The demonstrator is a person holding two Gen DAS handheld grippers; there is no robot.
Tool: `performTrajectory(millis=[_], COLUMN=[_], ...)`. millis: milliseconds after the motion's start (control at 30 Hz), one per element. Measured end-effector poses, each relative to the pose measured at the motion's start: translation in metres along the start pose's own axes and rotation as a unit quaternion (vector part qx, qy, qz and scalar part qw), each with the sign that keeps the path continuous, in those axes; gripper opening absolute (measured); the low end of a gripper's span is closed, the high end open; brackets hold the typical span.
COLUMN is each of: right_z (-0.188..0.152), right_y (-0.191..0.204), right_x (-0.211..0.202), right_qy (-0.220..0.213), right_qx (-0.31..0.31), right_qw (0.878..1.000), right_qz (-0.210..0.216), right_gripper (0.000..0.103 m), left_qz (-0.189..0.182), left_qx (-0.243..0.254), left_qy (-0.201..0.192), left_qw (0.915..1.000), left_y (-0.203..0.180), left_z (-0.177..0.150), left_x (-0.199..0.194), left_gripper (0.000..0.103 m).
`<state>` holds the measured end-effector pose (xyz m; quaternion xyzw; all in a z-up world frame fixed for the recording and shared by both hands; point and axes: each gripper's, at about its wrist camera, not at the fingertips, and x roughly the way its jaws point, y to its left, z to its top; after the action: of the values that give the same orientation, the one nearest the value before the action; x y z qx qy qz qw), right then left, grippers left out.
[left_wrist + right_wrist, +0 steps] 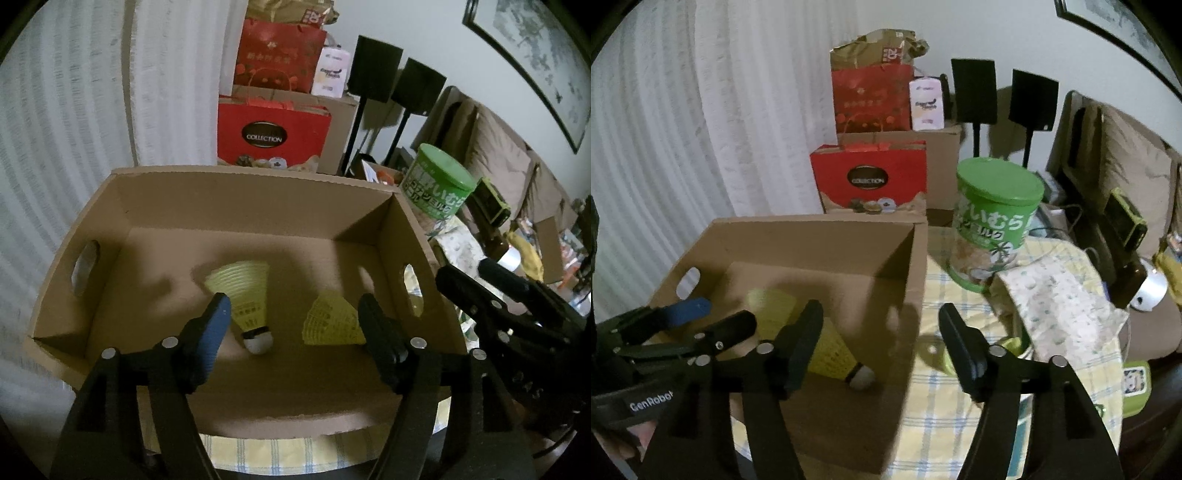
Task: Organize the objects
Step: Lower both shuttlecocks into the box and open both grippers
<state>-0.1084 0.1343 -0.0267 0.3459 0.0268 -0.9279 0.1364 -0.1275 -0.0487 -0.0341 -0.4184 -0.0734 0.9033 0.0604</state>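
Observation:
An open cardboard box stands on the table, with two yellow shuttlecocks on its floor. One shuttlecock has its white cork toward me; the other lies to its right, partly behind my finger. My left gripper is open and empty above the box's near side. My right gripper is open and empty, straddling the box's right wall. One shuttlecock shows in the right wrist view beside its left finger. The left gripper shows at the left there.
A green-lidded can stands right of the box on a yellow checked cloth, by a crumpled patterned cloth. Red gift bags and boxes stand behind. Black speakers, a sofa and clutter fill the right. White curtain on the left.

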Motion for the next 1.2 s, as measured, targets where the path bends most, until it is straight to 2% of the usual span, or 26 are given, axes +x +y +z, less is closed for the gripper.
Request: performTrajectory(millis=[67,133,600,700,833,1033,1133,1200], right_z=[-0.003,-0.007,-0.032,-0.037,-0.043,-0.050,-0.053,-0.055], right_y=[-0.002,-0.004,-0.015,-0.019,-0.025,-0.030,-0.032,-0.035], right_x=[-0.004,-0.005,-0.020,-0.024,-0.031,-0.041,-0.046,-0.049], right_qy=[0.001,0.004,0.020,0.021,0.021,0.020,0.021,0.020], right_qx=[-0.005,-0.004,0.002,0.006,0.017,0.015,0.013,0.014], right_qw=[1.000,1.000,0.999,0.999,0.999,0.999,0.999,0.999], right_qz=[-0.012,-0.015,-0.029,-0.034,-0.028,-0.035,-0.042,-0.047], right_gripper=[0.075,0.080,0.085,0.089,0.102,0.102,0.102,0.102], left_qz=[0.008,0.008,0.005,0.004,0.003,0.005,0.004,0.006], left_qx=[0.000,0.000,0.013,0.013,0.011,0.016,0.018,0.023], left_qy=[-0.007,-0.010,-0.008,-0.005,-0.001,-0.010,-0.018,-0.024], left_qw=[0.9999,0.9999,0.9999,0.9999,0.9999,0.9998,0.9997,0.9994], left_y=[-0.001,0.000,-0.005,-0.006,-0.006,-0.011,-0.015,-0.018], left_z=[-0.002,-0.004,-0.023,-0.027,-0.034,-0.044,-0.048,-0.049], left_x=[-0.002,-0.005,-0.022,-0.023,-0.025,-0.032,-0.036,-0.039], left_gripper=[0.087,0.091,0.095,0.095,0.095,0.095,0.103,0.103])
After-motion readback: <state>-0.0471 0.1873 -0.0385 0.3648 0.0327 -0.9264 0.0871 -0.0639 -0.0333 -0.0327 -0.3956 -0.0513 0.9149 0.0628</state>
